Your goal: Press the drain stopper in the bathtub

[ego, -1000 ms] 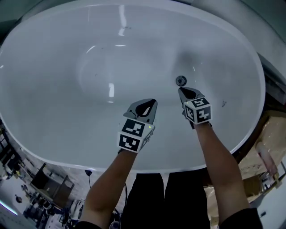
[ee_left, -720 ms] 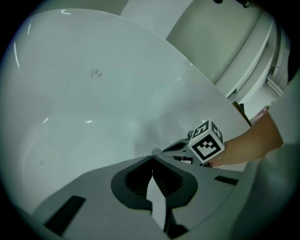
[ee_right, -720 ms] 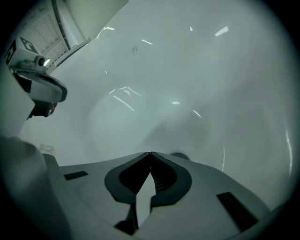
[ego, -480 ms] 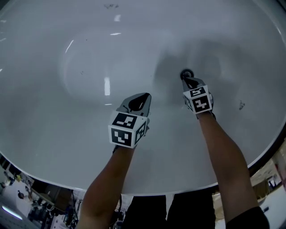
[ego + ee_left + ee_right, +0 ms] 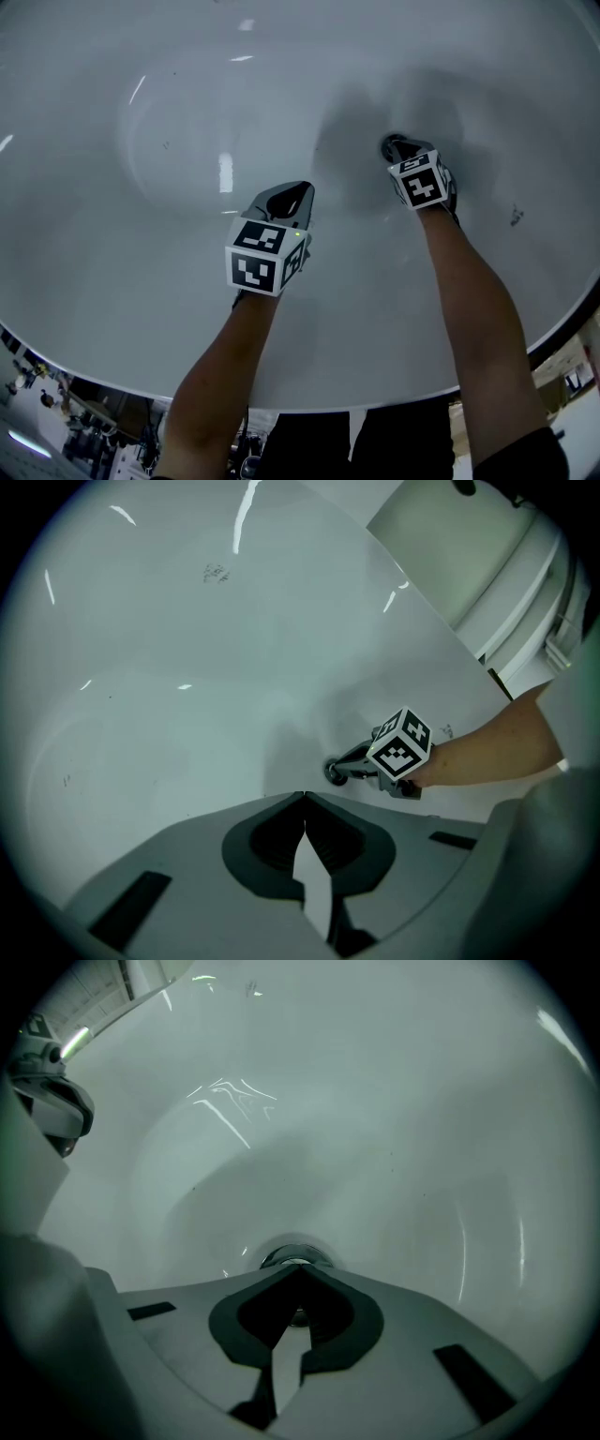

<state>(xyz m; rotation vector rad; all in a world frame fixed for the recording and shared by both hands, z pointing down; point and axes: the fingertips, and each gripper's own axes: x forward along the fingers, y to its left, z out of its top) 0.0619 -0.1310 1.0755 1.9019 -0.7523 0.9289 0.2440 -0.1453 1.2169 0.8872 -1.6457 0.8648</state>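
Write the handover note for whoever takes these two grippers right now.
Left gripper: shut, empty, held over the bathtub floor, away from the drain.
Right gripper: shut, empty, closed tips right at the drain stopper on the tub floor.
Done: the approach. Whether the stopper is pushed down cannot be told.
Left: press down on the stopper with the right tips, then lift clear.

The bathtub [image 5: 169, 103] is smooth, glossy white and carries bright reflections. The drain stopper [image 5: 293, 1254] looks like shiny chromed metal. The left gripper [image 5: 305, 795] and right gripper [image 5: 298, 1267] look like matt grey plastic.
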